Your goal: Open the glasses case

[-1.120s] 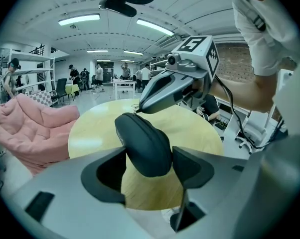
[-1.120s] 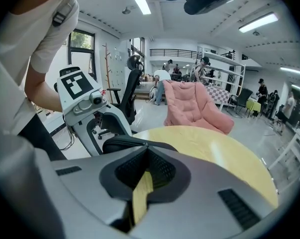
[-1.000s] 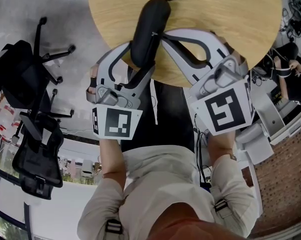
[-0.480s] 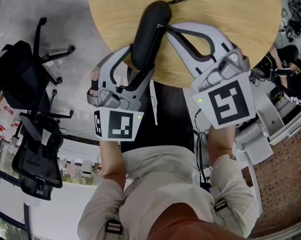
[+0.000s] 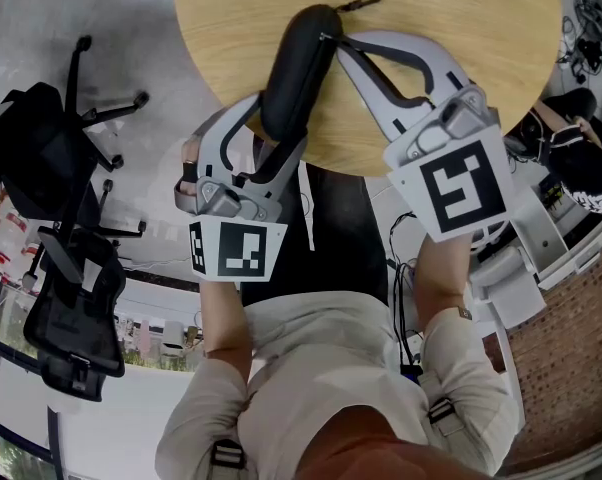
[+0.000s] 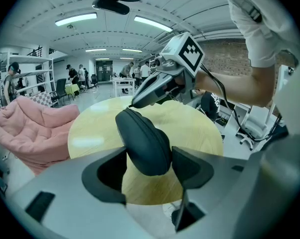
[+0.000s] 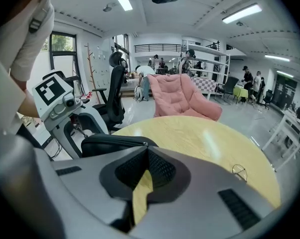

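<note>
Two grippers engaged | left gripper (image 6: 149, 158) clamped near end of black oval zipped glasses case (image 5: 299, 63), upper centre, on round wooden table (image 5: 481, 68) | right gripper (image 5: 329, 38) was pinched shut at zip seam, hold on pull unclear | step judged: start of unzipping | next called for drawing zip round seam, case braced.
</note>
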A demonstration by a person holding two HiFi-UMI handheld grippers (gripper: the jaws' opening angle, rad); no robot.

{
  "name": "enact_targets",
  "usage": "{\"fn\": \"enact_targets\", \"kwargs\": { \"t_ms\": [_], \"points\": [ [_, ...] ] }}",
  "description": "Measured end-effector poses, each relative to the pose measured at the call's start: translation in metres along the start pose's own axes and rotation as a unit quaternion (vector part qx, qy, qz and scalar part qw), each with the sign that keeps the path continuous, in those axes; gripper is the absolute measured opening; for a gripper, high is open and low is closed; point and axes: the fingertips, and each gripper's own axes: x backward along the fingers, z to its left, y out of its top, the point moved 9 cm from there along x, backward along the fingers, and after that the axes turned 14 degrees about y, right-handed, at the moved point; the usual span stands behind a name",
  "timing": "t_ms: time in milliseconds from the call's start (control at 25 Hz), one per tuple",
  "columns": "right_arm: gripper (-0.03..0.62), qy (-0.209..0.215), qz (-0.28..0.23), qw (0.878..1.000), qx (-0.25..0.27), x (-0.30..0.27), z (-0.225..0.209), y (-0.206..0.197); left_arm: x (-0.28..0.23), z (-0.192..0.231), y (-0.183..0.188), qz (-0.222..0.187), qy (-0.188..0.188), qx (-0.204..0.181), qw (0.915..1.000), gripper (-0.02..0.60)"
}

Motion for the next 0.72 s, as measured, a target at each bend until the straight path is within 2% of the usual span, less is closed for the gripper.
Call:
{"fn": "enact_targets", "kwargs": {
  "t_ms": [720],
  "points": [
    [0.018,-0.011,-0.010,0.999,-0.040,-0.002,-0.024,-0.010,-0.001,-0.007,0.000,0.009,0.006,-0.003,0.9999,0.296]
  ]
}}
